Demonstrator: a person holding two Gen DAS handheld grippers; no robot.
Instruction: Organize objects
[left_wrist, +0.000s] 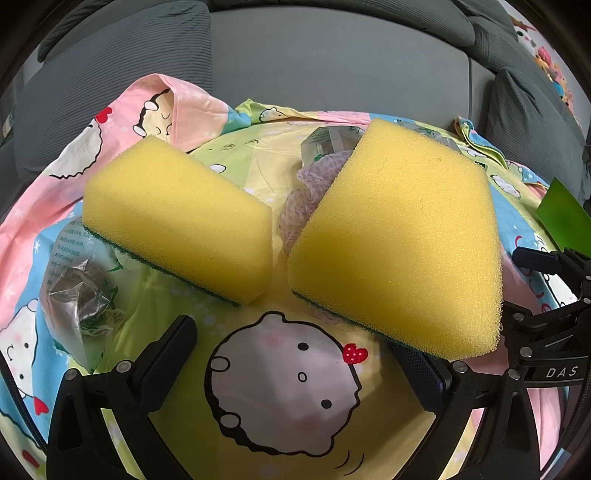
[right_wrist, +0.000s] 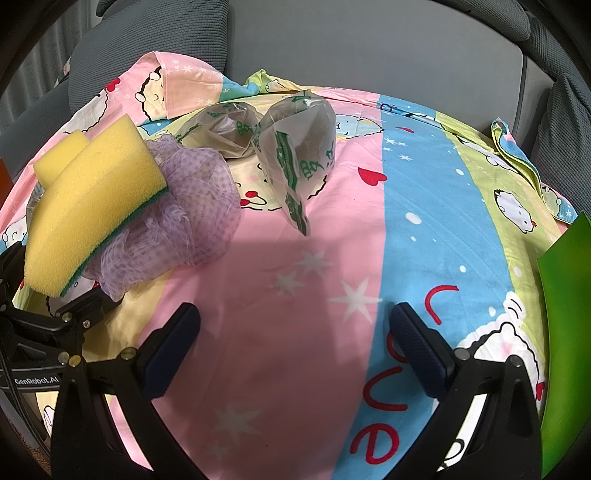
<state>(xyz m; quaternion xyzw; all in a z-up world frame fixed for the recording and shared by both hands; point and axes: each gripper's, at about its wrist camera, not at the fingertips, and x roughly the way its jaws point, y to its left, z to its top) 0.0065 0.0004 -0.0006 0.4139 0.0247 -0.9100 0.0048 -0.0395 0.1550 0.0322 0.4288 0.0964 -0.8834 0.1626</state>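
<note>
While both tongs hang spread over the cartoon-print sheet (right_wrist: 332, 240), neither pinches anything. The left tongs (left_wrist: 291, 363) hover with their dark pads wide apart just short of two yellow sponges, and the right tongs (right_wrist: 295, 343) stand equally wide over a bare pink stretch of the sheet.

Taking the purple mesh puff (right_wrist: 192, 206) as the landmark: the larger sponge (left_wrist: 399, 236) lies tilted on top of it, its green scouring face down, so that only the puff's edges show past the sponge. The smaller sponge (left_wrist: 177, 218) sits just to the left of the puff, green side down on the sheet, close to the larger sponge; whether the two touch cannot be told. Behind the puff rest two clear plastic packets printed in green, one (right_wrist: 229, 129) directly behind it and the other (right_wrist: 299, 147) behind and to its right, its narrow end pointing back toward the right tongs. A third such packet (left_wrist: 81, 280) lies well to the left of the puff, beyond the smaller sponge. Far right of the puff a green sheet edge (right_wrist: 565, 332) enters the view. Grey sofa cushions (right_wrist: 369, 44) rise behind everything.
</note>
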